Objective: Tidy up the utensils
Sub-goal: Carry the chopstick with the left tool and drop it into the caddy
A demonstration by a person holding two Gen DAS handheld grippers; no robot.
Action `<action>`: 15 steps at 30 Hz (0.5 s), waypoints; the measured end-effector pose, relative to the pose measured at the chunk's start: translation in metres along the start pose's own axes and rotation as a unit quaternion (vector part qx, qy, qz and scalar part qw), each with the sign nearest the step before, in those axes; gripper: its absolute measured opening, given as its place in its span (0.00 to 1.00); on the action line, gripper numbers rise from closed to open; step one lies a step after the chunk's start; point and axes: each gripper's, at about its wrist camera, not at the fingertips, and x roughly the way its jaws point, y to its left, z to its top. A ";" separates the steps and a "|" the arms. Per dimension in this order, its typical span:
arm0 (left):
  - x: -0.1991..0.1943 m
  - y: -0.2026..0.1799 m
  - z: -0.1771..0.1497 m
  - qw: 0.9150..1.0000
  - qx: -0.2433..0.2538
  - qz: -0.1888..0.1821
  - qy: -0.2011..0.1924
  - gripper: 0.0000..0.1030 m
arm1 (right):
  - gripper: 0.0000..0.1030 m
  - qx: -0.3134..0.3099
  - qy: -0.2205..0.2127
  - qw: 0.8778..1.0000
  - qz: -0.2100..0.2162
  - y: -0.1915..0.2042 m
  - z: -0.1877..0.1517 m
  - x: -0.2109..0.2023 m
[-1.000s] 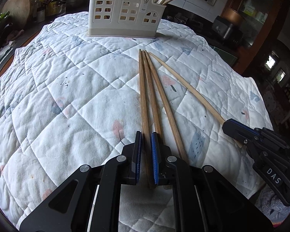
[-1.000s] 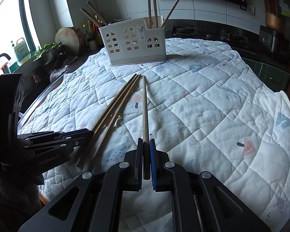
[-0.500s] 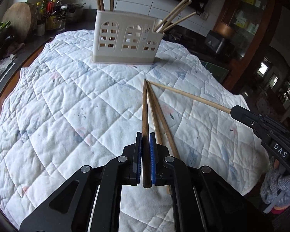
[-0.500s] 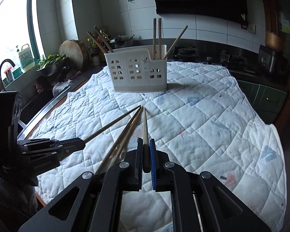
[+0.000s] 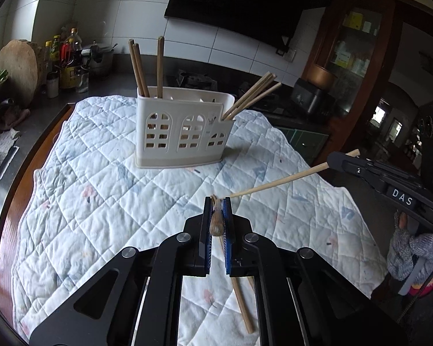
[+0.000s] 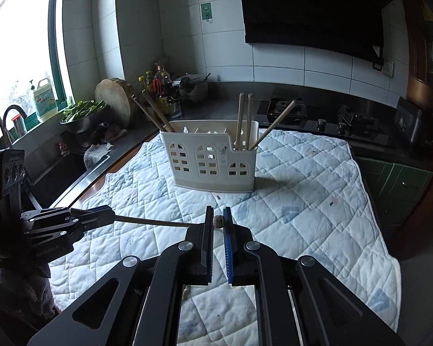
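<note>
A white utensil holder [image 5: 184,132] [image 6: 213,158] stands on the quilt, with chopsticks in its left end [image 5: 138,66] and its right end [image 5: 254,92]. My left gripper [image 5: 217,201] is shut on one wooden chopstick [image 5: 216,222], seen end-on and lifted off the quilt. My right gripper [image 6: 218,210] is shut on another chopstick [image 6: 218,221], also raised and pointing at the holder. Each view shows the other gripper from the side: the right one [image 5: 336,160] with its chopstick [image 5: 279,183], the left one [image 6: 106,214] with its chopstick [image 6: 153,221]. Two chopsticks [image 5: 241,302] lie on the quilt below.
The white quilt [image 5: 101,201] covers the table, whose wooden edge [image 5: 11,216] shows at left. Behind are a stove [image 6: 346,124], bottles [image 5: 69,54], a round cutting board [image 6: 115,101] and a sink [image 6: 57,173]. A dark cabinet [image 5: 354,57] stands at right.
Both grippers have risen from the quilt, each carrying one chopstick up. The left jaws closed fully on theirs. The holder now sits lower and nearer the middle in both views.
</note>
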 end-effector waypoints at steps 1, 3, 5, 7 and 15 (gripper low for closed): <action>0.000 0.000 0.006 1.000 0.003 -0.002 -0.002 0.05 | 0.06 -0.001 0.000 1.000 0.000 -0.002 0.006 0.001; 0.001 -0.001 0.016 1.000 0.011 -0.004 -0.007 0.05 | 0.06 -0.002 0.000 1.000 -0.001 -0.004 0.018 0.003; 0.004 -0.003 0.025 1.000 0.019 -0.007 -0.010 0.05 | 0.06 -0.004 -0.001 1.000 -0.003 -0.006 0.028 0.004; 0.007 -0.004 0.031 1.000 0.026 -0.008 -0.008 0.05 | 0.06 -0.006 -0.005 1.000 -0.005 -0.008 0.038 0.004; 0.003 -0.006 0.074 0.999 0.045 -0.011 -0.025 0.05 | 0.06 -0.004 -0.020 1.000 -0.020 -0.021 0.088 0.006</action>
